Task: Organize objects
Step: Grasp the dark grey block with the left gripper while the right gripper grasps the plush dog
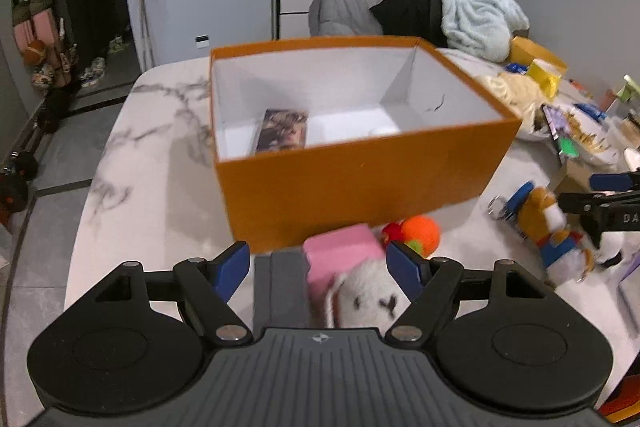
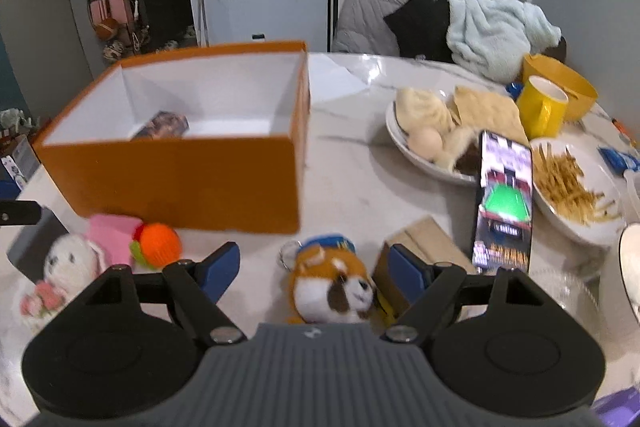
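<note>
Box [image 1: 352,183], orange, open-topped, white inside, on the marbled surface [image 1: 152,163]; one small printed pack [image 1: 282,129] lies on its floor at the near left.

Left gripper [image 1: 318,265]: jaws spread, nothing pinched. A white plush [image 1: 368,297] with a pink block [image 1: 340,251] touching it on the far side sits between the blue fingers [image 1: 232,265], nearer the right one; whether either finger touches it I cannot tell. A dark flat item lies under the plush. Orange ball [image 1: 420,233] is just right of the pink block, close against the box's near wall.

Right gripper [image 2: 312,269]: jaws spread, nothing pinched. A brown-and-white plush dog [image 2: 332,287] with a blue cap and key ring lies between the fingers, clear of both pads. A cardboard piece [image 2: 428,243] sits at the right finger. In the left wrist view this gripper's black tip shows at the right edge, near the same dog.

Right of the box: phone [image 2: 504,203] with lit screen, propped upright; bowl [image 2: 424,157] of buns and an egg; plate of fries [image 2: 572,183]; yellow mug [image 2: 540,111]. All frames slightly blurred.
</note>
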`<state>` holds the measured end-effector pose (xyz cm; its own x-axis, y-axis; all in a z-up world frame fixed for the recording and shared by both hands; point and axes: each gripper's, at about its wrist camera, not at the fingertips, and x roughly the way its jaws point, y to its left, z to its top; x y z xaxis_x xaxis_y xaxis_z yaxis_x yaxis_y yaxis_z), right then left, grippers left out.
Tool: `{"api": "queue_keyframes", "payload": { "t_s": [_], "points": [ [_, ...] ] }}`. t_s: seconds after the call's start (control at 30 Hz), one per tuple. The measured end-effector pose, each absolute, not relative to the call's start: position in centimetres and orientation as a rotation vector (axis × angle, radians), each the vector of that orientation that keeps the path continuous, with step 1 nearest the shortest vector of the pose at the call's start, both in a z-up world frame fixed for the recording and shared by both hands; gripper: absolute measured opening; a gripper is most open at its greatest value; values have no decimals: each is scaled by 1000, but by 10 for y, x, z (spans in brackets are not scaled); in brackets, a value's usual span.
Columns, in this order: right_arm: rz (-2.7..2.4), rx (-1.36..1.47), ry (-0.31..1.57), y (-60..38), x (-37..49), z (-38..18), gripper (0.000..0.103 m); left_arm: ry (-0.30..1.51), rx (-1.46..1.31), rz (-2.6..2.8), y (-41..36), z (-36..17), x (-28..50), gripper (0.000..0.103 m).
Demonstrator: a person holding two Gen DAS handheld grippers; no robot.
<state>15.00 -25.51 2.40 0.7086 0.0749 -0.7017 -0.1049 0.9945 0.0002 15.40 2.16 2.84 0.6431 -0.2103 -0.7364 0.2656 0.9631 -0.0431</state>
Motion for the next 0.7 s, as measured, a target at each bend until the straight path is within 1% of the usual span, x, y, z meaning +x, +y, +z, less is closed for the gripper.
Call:
{"api": "queue_keyframes", "payload": {
  "t_s": [0.17, 0.23, 0.4, 0.47, 0.57, 0.7],
  "points": [
    [106, -20, 790, -258, 143, 7, 80, 839, 40, -255, 28, 16, 144, 89],
    [106, -26, 789, -257, 141, -1, 74, 841, 40, -249, 29, 11, 141, 89],
    [85, -65, 812, -252, 139, -22, 67, 834, -5, -242, 35, -1, 135, 89],
    [78, -69, 818, -252, 139, -28, 67, 831, -19, -222, 39, -3, 134, 89],
    [62, -101, 823, -249, 138, -36, 67, 835, -20, -199, 43, -5, 135, 82],
    [72, -90, 844, -248, 138, -43, 66, 853, -18, -182, 47, -12, 136, 80]
  ]
}}
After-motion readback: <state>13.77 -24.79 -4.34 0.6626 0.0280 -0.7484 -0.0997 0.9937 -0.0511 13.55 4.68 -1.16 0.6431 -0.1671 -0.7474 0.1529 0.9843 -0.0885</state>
